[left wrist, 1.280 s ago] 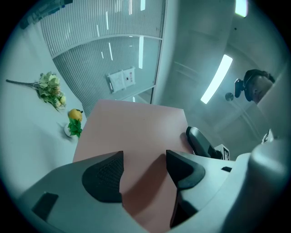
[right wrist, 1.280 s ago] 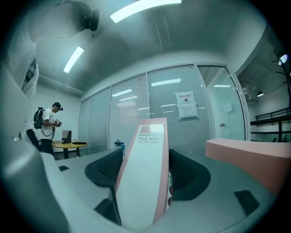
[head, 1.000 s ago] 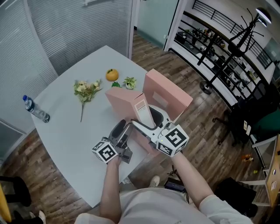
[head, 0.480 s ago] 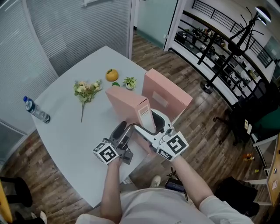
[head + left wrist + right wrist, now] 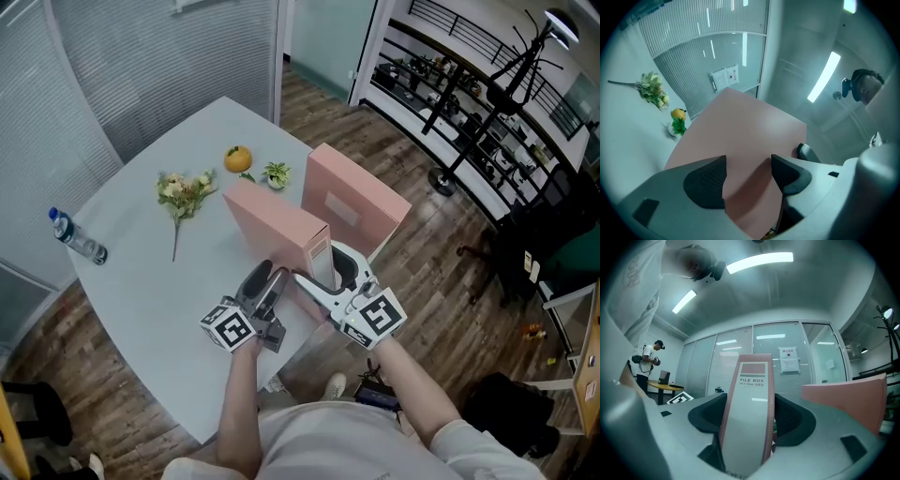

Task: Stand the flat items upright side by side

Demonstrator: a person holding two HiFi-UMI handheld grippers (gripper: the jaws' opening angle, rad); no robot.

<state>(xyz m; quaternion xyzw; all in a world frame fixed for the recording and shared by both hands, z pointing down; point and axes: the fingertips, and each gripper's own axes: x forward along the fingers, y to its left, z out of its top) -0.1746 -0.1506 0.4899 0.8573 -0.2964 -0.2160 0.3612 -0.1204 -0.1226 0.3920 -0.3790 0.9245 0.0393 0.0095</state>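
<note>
Two pink file boxes are on the grey table (image 5: 141,281). One file box (image 5: 356,202) stands upright at the table's right edge and shows again as the second box (image 5: 848,397). The other box (image 5: 277,230) is tilted, its white-labelled spine (image 5: 750,408) facing me. My right gripper (image 5: 323,277) (image 5: 747,427) is shut on that spine, one jaw on each side. My left gripper (image 5: 265,281) (image 5: 747,176) is open just left of it, and the held box's broad pink face (image 5: 740,136) fills the gap beyond its jaws.
A bunch of artificial flowers (image 5: 185,192), an orange (image 5: 238,159) and a small green plant (image 5: 277,174) lie at the far side of the table. A water bottle (image 5: 77,236) lies at the left edge. Wooden floor lies beyond the right edge.
The right gripper has drawn back toward me with the held box, whose spine has come nearer and steeper. The left gripper has stayed in place.
</note>
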